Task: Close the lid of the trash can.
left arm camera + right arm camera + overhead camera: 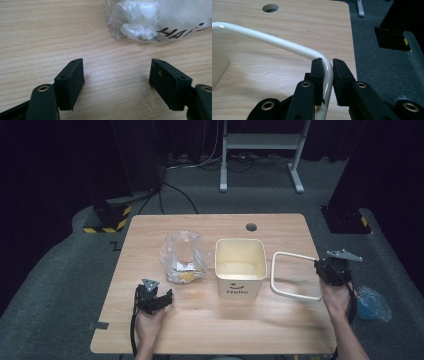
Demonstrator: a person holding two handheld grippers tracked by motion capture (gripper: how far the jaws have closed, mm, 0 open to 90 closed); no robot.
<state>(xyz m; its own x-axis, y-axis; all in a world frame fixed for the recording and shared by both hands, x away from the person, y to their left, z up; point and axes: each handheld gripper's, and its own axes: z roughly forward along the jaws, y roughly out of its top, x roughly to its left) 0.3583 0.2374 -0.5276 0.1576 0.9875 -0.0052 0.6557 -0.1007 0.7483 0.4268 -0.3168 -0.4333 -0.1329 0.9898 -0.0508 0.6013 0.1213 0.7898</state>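
Right gripper (327, 65) jaws clenched on white square bin rim ring (295, 276), held right of the cream plastic bin (240, 267). Left gripper (116, 75) released beside clear bag (183, 257). Advise keeping ring level, corners aligned over bin.

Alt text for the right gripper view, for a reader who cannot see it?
The right claw is shut on the corner of a cream-white square ring, held just over the wooden table near its right edge. A round hole in the tabletop lies beyond, with grey carpet alongside.
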